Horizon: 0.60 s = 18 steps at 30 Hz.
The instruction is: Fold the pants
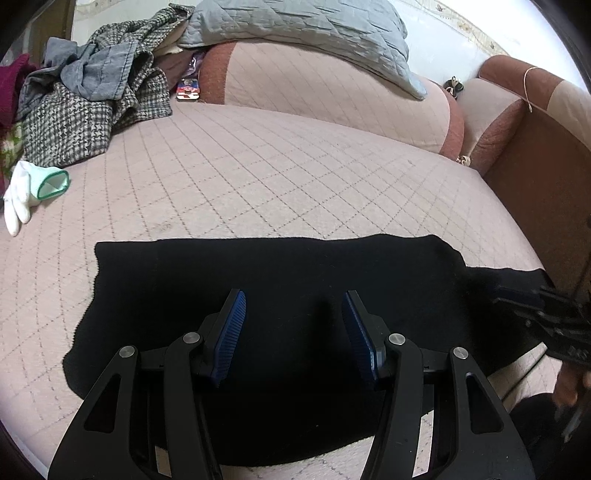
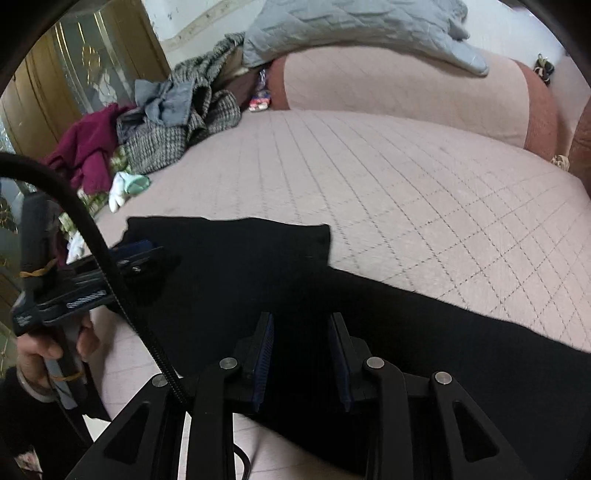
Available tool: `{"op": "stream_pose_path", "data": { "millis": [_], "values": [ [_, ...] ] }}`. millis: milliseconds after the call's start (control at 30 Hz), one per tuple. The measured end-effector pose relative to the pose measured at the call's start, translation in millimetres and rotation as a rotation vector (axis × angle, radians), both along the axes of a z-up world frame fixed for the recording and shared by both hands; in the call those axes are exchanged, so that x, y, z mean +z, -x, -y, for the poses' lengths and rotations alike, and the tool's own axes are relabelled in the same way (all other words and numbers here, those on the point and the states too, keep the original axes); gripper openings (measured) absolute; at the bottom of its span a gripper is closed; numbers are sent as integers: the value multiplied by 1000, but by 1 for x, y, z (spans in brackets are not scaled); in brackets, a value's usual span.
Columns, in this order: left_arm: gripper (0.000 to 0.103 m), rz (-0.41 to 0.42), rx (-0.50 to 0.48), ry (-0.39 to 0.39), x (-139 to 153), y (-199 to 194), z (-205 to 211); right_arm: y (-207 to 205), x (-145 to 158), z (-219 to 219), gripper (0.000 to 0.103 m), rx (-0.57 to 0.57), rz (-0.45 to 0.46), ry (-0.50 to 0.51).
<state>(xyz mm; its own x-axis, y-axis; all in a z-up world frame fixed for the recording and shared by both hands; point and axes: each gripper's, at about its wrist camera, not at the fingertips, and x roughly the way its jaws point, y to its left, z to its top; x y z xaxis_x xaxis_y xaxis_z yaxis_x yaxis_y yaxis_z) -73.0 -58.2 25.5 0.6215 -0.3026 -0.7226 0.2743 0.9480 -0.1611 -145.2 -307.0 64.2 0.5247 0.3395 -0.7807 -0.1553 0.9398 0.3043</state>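
pants: 1 | white glove: 1 | grey quilt: 1 | hand-held grippers: 2

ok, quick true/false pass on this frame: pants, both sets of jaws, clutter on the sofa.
1. The black pants lie on the pink quilted sofa seat. True.
2. The left gripper is clamped on the pants. False: its jaws stand open above the fabric, nothing between them.
3. A white glove lies at the seat's left edge, near the pile of clothes. True.
4. The right gripper holds the glove. False: its jaws are apart over the pants, gripping nothing.
5. The grey quilted blanket covers the pants. False: it drapes the backrest.
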Motion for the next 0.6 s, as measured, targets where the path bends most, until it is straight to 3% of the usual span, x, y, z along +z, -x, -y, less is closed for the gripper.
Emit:
{"op": "stream_pose_path", "data": {
  "millis": [167, 400, 600],
  "values": [
    [54, 18, 15, 7, 5, 4, -7, 13, 1, -22, 36, -25, 18, -55],
    [54, 33, 10, 10, 10, 12, -14, 20, -6, -47, 36, -14, 1, -78],
    [54, 41, -8, 25, 13, 14, -15, 25, 1, -40, 39, -38, 5, -71]
  ]
}}
